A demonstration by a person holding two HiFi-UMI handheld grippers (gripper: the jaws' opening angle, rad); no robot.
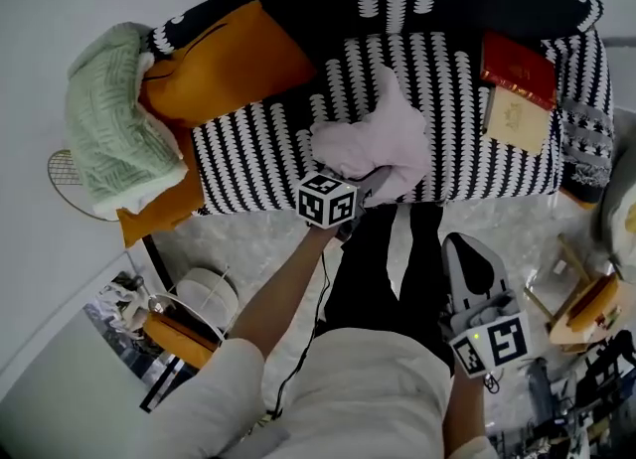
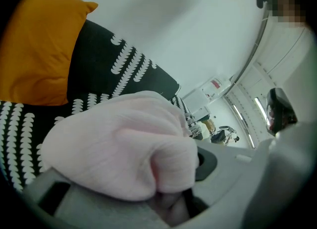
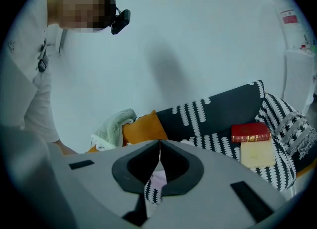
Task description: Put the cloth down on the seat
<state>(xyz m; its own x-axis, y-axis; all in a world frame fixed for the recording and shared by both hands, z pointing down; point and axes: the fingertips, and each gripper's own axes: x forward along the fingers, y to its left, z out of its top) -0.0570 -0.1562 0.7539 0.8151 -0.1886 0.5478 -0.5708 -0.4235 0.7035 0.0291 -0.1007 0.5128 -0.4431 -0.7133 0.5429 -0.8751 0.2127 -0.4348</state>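
Pink cloth (image 1: pixel 373 139) rests bunched on the black-and-white patterned sofa seat (image 1: pixel 258 149), at the middle of the seat's front edge. The left gripper (image 1: pixel 370 187) reaches over that edge, its jaws partway closed and pinching a fold of the cloth. In front of the seat, the right gripper (image 3: pixel 159 146) hangs with jaws together, empty.

Pink cloth (image 2: pixel 124 143) bulged over the left gripper (image 1: pixel 366 187), covering its pads in the left gripper view. There the orange cushion (image 2: pixel 34 49) ran off the left edge. In the head view, lettering on the red book (image 1: pixel 518 68) was too small to read. The right gripper (image 3: pixel 159 143) blocked the sofa (image 3: pixel 223 109) front in its own view.
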